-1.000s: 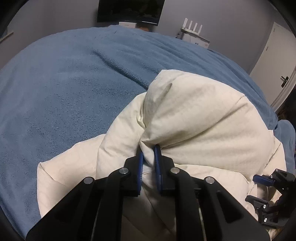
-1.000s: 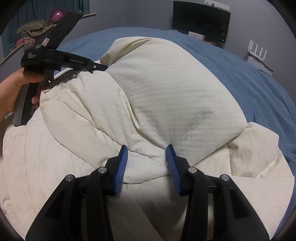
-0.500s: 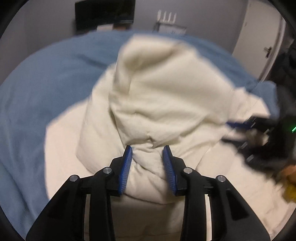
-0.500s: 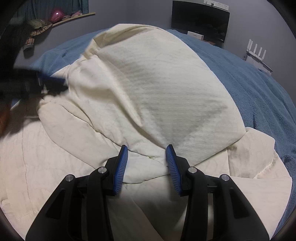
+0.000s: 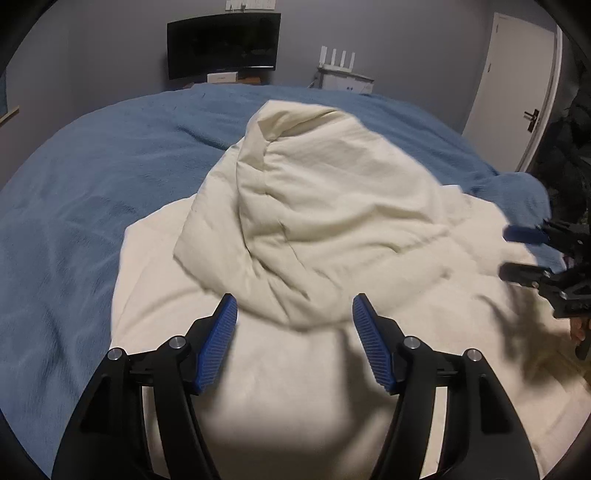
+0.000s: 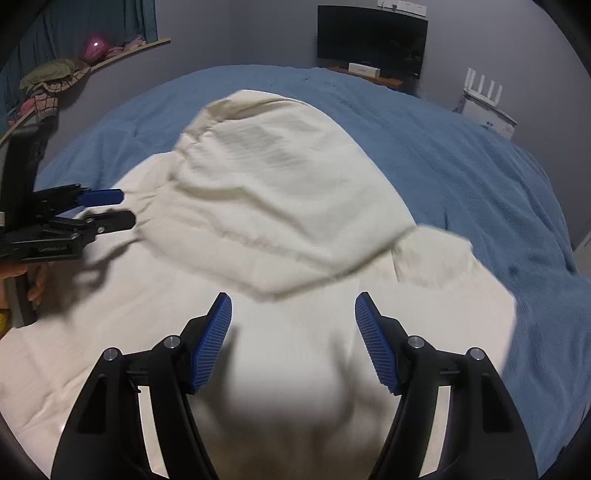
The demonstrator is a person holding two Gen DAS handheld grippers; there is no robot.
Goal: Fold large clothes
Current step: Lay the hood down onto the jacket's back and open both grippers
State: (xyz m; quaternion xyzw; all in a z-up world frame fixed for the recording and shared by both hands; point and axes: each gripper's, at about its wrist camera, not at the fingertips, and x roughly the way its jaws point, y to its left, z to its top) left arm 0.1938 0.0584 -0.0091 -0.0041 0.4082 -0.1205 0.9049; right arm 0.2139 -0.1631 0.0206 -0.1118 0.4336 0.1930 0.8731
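currently: cream quilt heaped on blue bed, just beyond left gripper and right gripper; both jaws spread wide, holding nothing.

Walls: grey-violet, dimly lit.
Bed: covered by a blue fleece blanket.
Monitor: dark screen on the far wall, a white box below it.
Router: white, four antennas, right of the monitor.
Door: white, dark handle, at right.
Shelf: piled clothes beneath a teal curtain.
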